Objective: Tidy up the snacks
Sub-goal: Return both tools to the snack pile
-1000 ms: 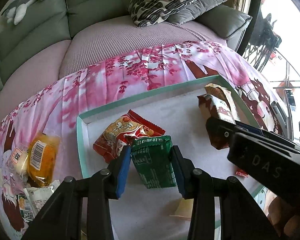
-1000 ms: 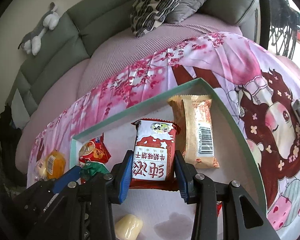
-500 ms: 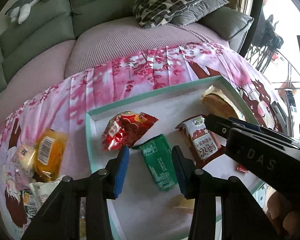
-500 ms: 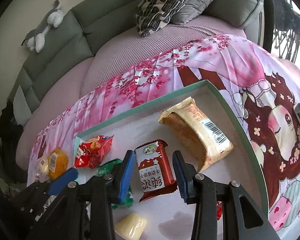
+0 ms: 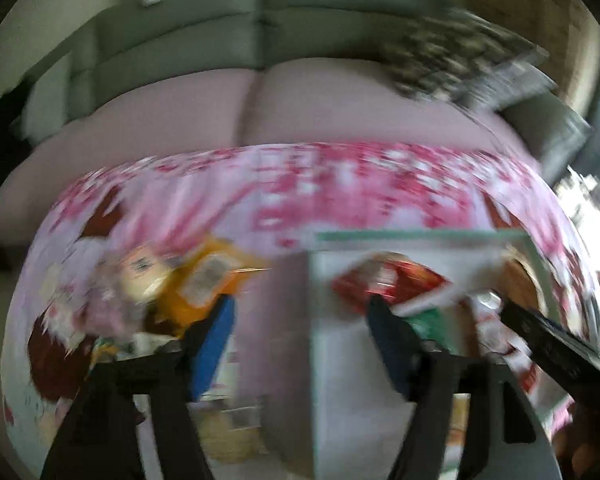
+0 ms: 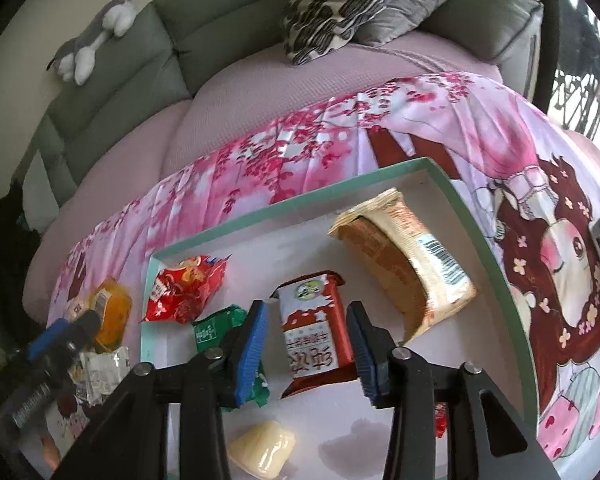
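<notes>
- Right hand-held gripper (image 6: 307, 342): jaws opening, blue pads clear of the red-and-white foil biscuit packet (image 6: 314, 336) that lies between them on the floor of the shallow white tray with a mint-green rim (image 6: 496, 268). Nothing pinched.
- Risk: a pad may catch the packet's edge on withdrawal and drag it, because the packet sits close between the pads.
- Left hand-held gripper (image 5: 300, 344): jaws opening and spread, nothing between the pads. Its view is heavily smeared, so exact contact cannot be read. It straddles the tray's left wall, with the orange-wrapped cake packet (image 5: 198, 284) just outside the tray on the pink blossom-print cloth (image 5: 340, 188).
- Risk: a fast swing toward the loose pile may knock the tray wall or scatter the small packets there.
- Already in the tray: crinkled red foil snack bag (image 6: 184, 292), green foil packet (image 6: 216, 326), tan long wrapped pastry (image 6: 408, 276), pale yellow wrapped sweet (image 6: 262, 446).
- Risk: the green packet lies partly under the right gripper's left finger and could be shoved or flipped.
- Risk: the pastry stands propped on edge and may topple onto its neighbour if the tray is jolted.
</notes>
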### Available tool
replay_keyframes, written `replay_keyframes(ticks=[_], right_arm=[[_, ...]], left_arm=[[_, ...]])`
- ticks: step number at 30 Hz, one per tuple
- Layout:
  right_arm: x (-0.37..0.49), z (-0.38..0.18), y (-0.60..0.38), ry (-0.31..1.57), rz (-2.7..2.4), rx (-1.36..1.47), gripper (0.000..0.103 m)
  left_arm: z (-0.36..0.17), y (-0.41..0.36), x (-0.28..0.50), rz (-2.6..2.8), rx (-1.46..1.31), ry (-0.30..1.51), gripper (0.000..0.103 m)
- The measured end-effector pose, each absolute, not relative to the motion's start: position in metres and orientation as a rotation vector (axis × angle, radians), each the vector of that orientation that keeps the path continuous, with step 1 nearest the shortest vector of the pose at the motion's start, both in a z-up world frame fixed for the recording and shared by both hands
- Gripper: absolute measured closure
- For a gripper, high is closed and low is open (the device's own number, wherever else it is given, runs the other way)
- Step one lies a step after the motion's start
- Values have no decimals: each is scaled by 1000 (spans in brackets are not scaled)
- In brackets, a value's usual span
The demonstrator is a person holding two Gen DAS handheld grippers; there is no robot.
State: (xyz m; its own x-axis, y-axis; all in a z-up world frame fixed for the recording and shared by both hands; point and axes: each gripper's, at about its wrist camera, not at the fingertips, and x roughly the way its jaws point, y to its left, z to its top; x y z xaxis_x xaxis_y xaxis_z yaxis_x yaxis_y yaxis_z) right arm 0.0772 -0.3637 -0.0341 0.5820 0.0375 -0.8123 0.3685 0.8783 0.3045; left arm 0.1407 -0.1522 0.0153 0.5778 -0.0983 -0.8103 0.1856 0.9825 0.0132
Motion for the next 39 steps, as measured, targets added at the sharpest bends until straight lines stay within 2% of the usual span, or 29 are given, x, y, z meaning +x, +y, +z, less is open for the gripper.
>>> replay_keyframes(ticks=[5, 12, 20, 32, 35, 39], right_arm=[[82, -35, -353, 954, -187, 440, 32], [87, -36, -347, 958, -192, 411, 25], [92, -37, -341, 946, -197, 414, 0], [84, -22, -338, 876, -231, 378, 0], [81, -15, -334, 845, -235, 361, 0], [80, -7, -326, 802, -220, 361, 0]], left_arm=[[12, -109, 147, -30, 22, 938, 21], [-4, -79, 145, 64, -38, 913, 20], [-7, -67, 148, 89, -25, 907, 18], [-8, -54, 141, 88, 3, 887, 17], [-5, -45, 140, 94, 10, 885, 9], [-3, -27, 138, 101, -10, 886, 8]])
